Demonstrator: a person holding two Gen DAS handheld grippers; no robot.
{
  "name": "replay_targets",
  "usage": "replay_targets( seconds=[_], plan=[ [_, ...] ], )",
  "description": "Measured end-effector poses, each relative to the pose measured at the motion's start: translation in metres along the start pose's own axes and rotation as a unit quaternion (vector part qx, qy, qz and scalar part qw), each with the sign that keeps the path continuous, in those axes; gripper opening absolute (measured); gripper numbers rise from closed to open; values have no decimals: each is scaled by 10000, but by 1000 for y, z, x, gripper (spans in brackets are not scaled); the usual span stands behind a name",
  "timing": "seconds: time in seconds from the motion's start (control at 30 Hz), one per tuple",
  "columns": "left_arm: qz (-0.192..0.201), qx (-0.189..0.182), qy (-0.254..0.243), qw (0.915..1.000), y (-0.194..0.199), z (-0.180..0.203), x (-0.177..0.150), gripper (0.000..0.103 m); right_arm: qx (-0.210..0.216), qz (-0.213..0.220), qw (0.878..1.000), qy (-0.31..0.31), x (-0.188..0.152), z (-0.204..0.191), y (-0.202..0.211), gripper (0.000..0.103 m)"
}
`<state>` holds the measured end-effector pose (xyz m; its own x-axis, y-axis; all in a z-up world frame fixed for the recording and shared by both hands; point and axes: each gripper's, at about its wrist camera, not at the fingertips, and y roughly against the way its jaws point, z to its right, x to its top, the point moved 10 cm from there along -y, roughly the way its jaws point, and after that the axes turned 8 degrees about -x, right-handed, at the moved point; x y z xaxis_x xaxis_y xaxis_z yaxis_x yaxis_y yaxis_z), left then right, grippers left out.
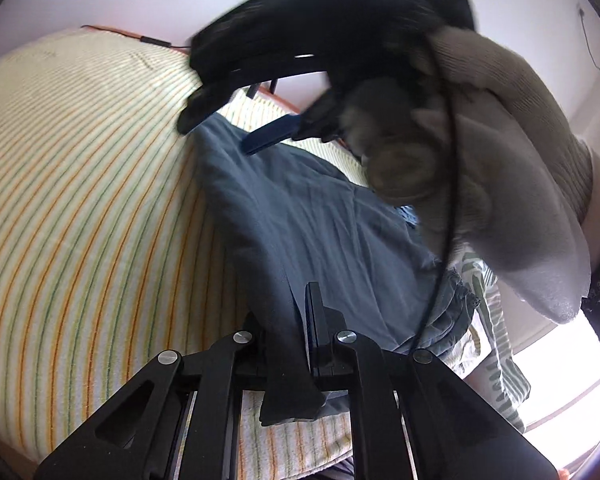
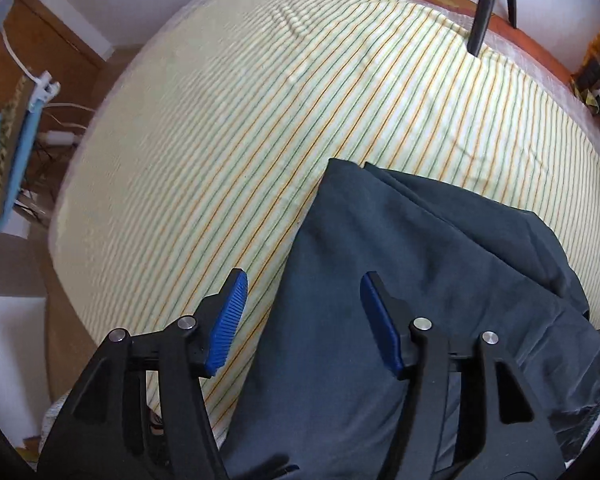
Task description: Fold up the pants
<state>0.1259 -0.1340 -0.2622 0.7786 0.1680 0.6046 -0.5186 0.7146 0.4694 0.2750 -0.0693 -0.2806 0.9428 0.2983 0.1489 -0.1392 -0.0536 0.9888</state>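
Dark blue-grey pants [image 1: 308,216] lie on a striped sheet [image 1: 80,200]. My left gripper [image 1: 296,312] is shut on an edge of the pants, and the cloth hangs down between its fingers. In the left wrist view my right gripper [image 1: 260,128] hovers above the far end of the pants, held by a gloved hand [image 1: 508,160], blurred. In the right wrist view the pants [image 2: 400,300] fill the lower right. My right gripper [image 2: 302,292] is open, just above the pants' left edge, and holds nothing.
The bed's sheet [image 2: 260,120] stretches away to the far side. Black tripod legs [image 2: 484,12] and cables stand at the far edge. A wooden floor with cables and a blue object [image 2: 12,152] lies at the left. A bright window is at the left wrist view's lower right.
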Motion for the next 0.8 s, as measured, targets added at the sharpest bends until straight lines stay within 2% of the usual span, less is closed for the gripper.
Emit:
replay_targets(
  seconds=[0.1,0.17,0.2,0.23,0.27,0.3,0.37,0.43,0.53,0.67,0.8],
  plan=[
    [3,0,-99,10000,-4,6,1,8,-430,-206,9985,266,-1,-6,-10,62],
    [-2,-1,-216,9998,-3,11,0,7,-879,-246,9942,566,-3,-4,-16,62],
    [1,-27,-254,9997,-4,13,1,7,-977,-259,9927,659,-5,-2,-18,57],
    [8,-58,-250,9997,-2,14,1,7,-966,-268,9925,694,-6,0,-19,45],
    [18,-89,-229,9997,-1,14,3,7,-904,-304,9931,679,-9,2,-20,12],
    [34,-127,-185,9997,0,13,4,6,-744,-293,9950,598,-11,5,-20,5],
    [44,-264,-57,9996,2,11,7,5,-498,-35,9978,440,-10,8,-13,4],
    [44,-473,155,9987,7,7,11,4,-27,234,9997,-5,-9,16,0,3],
    [178,-663,379,9969,19,-1,20,3,596,579,9951,-538,-1,21,20,3],
    [504,-669,465,9954,41,-13,40,2,1021,888,9870,-864,12,17,42,3],
    [866,-511,549,9934,75,-32,59,1,1298,1211,9818,-674,34,-16,64,3]
  ],
)
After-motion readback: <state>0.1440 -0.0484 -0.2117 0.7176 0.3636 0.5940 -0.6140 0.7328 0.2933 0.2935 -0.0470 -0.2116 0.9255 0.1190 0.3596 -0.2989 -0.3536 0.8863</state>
